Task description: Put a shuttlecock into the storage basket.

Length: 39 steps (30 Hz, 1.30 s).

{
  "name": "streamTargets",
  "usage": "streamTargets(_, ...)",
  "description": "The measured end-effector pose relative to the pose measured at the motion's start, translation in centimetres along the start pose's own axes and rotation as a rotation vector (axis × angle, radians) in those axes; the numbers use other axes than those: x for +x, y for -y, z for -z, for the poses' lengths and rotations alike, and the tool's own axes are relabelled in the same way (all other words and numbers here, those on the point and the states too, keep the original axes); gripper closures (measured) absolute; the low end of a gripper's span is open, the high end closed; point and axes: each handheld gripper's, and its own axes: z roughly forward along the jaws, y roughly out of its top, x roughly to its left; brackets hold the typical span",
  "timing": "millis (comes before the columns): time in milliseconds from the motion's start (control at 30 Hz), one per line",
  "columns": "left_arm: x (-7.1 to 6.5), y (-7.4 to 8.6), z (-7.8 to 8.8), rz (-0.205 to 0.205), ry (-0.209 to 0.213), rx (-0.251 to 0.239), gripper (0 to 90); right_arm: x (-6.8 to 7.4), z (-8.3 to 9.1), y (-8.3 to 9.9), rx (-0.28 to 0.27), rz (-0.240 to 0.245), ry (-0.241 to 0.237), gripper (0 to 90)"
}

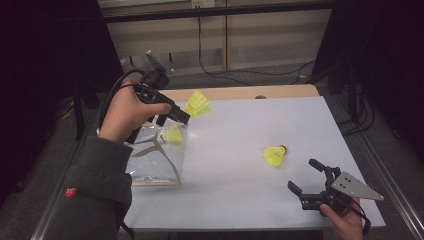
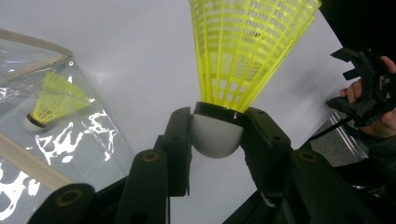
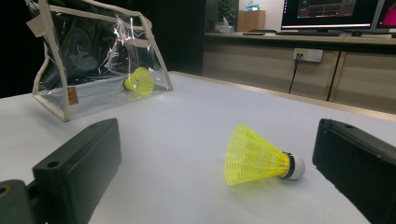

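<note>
1. While the left gripper [image 1: 186, 116] hangs above the table's left side in the high view, its jaws clamp the white cork of a held shuttlecock [image 1: 198, 104], whose yellow skirt points away toward the table's far side. Just below it stands a clear pouch [image 1: 155, 162] with cream edging, and a second shuttlecock [image 1: 173, 134] lies inside near its top. A third shuttlecock [image 1: 275, 155] lies on the white table [image 1: 240, 130], well to the right. The right gripper [image 1: 306, 176] sits low near the front right corner, its jaws spread wide with nothing between them, aimed toward that loose shuttlecock.

2. From the left gripper view, the two black jaws press on either side of the rounded cork of the held shuttlecock [image 2: 215, 136], and the skirt fans upward. The pouch [image 2: 100, 135] is at the left with the second shuttlecock [image 2: 53, 100] behind its plastic. The right gripper [image 2: 362, 86], in a hand, is at the far right.

3. From the right gripper view, the jaws stand far apart at both lower corners. The third shuttlecock [image 3: 259, 156] lies on its side between and beyond them, touching neither, cork to the right. The pouch [image 3: 100, 60] stands at the upper left, the second shuttlecock [image 3: 139, 80] within it.
</note>
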Motion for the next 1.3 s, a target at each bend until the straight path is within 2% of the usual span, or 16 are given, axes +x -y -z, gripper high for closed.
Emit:
streamTargets(433,0.9,0.0,0.9,0.037,-0.034,-0.023,63.6,0.0,0.0,0.0,-0.001,-0.001,-0.001,1.0)
streamTargets(567,1.4,0.1,1.2,0.046,-0.058,-0.032,63.6,0.0,0.0,0.0,-0.001,-0.001,0.0,1.0)
streamTargets(1300,3.6,0.8,2.1,0.116,-0.096,-0.08,63.6,0.0,0.0,0.0,0.0,0.0,-0.002,1.0)
